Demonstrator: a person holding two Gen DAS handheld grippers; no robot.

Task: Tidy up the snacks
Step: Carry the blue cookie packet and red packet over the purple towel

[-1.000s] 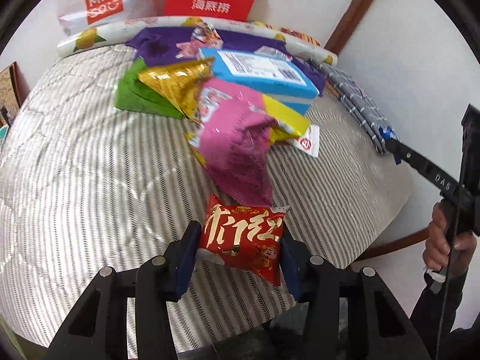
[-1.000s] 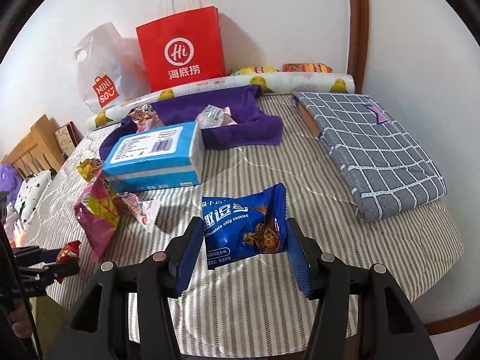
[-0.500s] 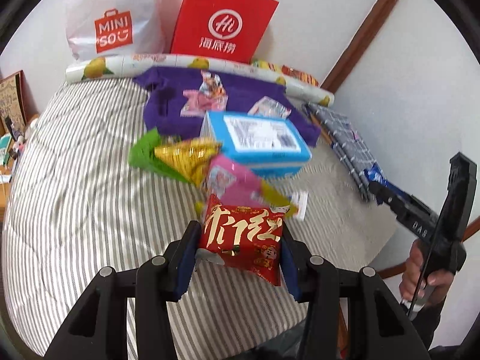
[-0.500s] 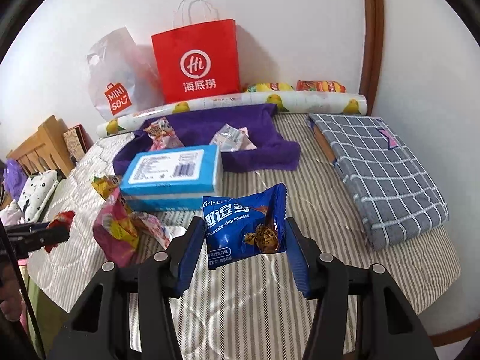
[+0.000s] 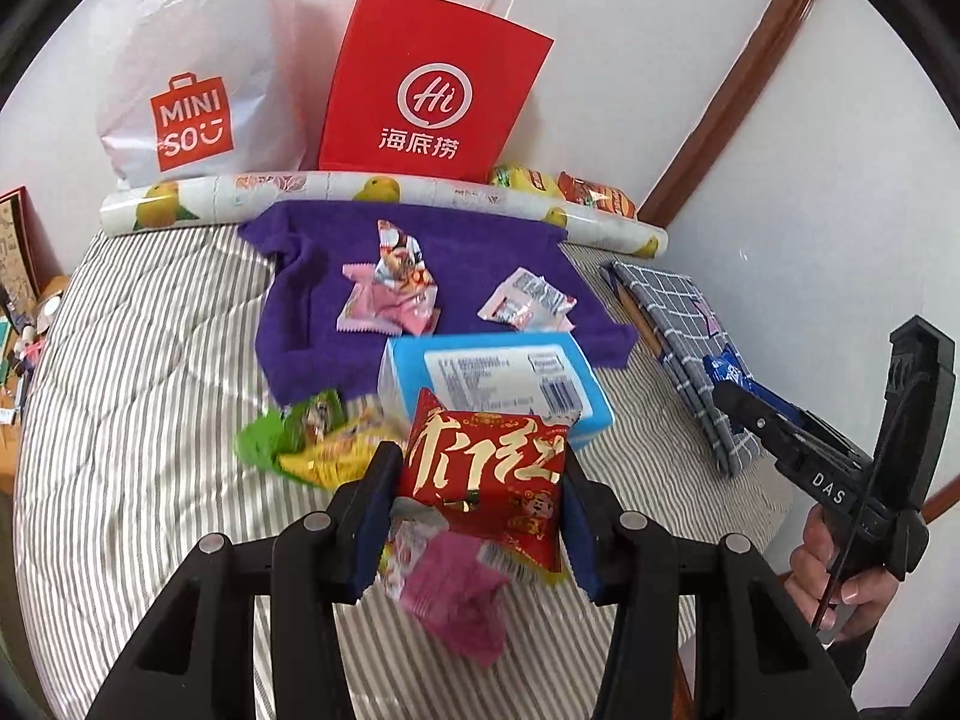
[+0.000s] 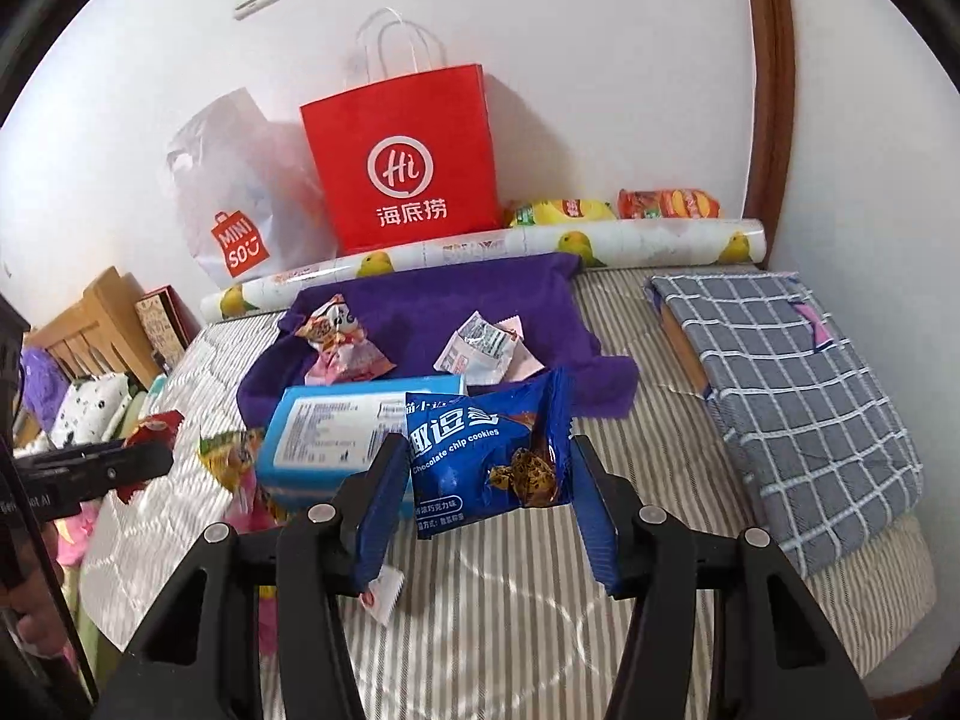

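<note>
Your left gripper (image 5: 480,504) is clamped on a red snack packet (image 5: 486,480) with gold characters, its blue pads pressing both sides, and the packet hangs clear of the striped bedspread (image 5: 138,420). Your right gripper (image 6: 489,492) is clamped the same way on a blue chocolate chip cookie packet (image 6: 486,456), held above the bed. From the left wrist view you can see your right hand (image 5: 840,564) at the far right edge wrapped around the other gripper's handle, with the blue packet's tip just showing at its front. Below the red packet lies a pink packet (image 5: 456,594) on the bedspread, and just to its upper left a green and yellow packet (image 5: 306,438). Behind the red packet sits a light blue box (image 5: 498,384) with a printed label on top, its far edge resting on a purple towel (image 5: 312,300). On the towel lie two small clusters of pink and white wrappers (image 5: 390,294), well apart from each other. At the head of the bed a rolled sheet printed with lemons (image 5: 360,192) runs along the wall, with a red paper bag (image 5: 432,90) and a white plastic bag (image 5: 192,90) standing behind it. A folded grey checked cloth (image 6: 798,396) lies along the right side of the bed.
</note>
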